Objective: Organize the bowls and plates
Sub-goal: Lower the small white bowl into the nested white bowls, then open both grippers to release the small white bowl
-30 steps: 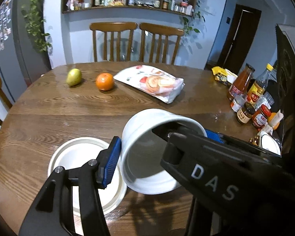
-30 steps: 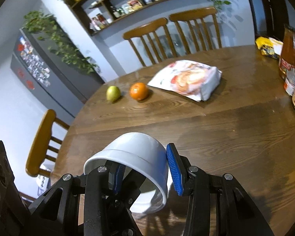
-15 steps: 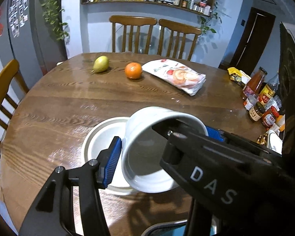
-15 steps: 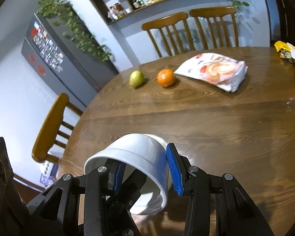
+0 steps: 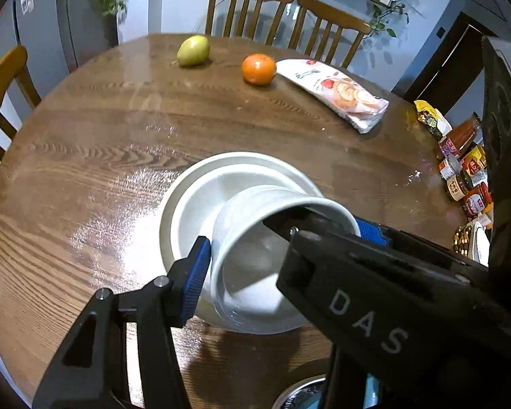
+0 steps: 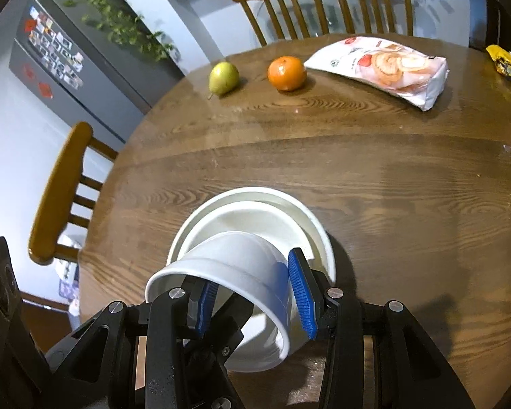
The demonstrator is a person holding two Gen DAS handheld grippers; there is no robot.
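Right now a white bowl [image 6: 242,266] is held tipped on its side above a white plate [image 6: 310,228] that lies on the round wooden table [image 6: 391,177]. The right gripper [image 6: 255,300] pinches the bowl's wall: one blue pad [image 6: 301,293] presses the outside, the other sits inside the rim. In the left wrist view the same bowl [image 5: 255,262] fills the gap of the left gripper [image 5: 282,248], its open mouth facing the camera; the left blue pad [image 5: 195,279] touches the bowl's outer wall, while the other finger crosses over the rim, so the tongs seem closed on the bowl from that side too. The plate [image 5: 187,201] shows behind and under the bowl, whose foot hangs over its middle. Whether the bowl touches the plate cannot be told. Farther back on the table lie a pear [image 5: 193,50], an orange [image 5: 259,69] and a snack bag [image 5: 337,92], well apart from the plate. Sauce bottles [image 5: 463,170] crowd the right edge.
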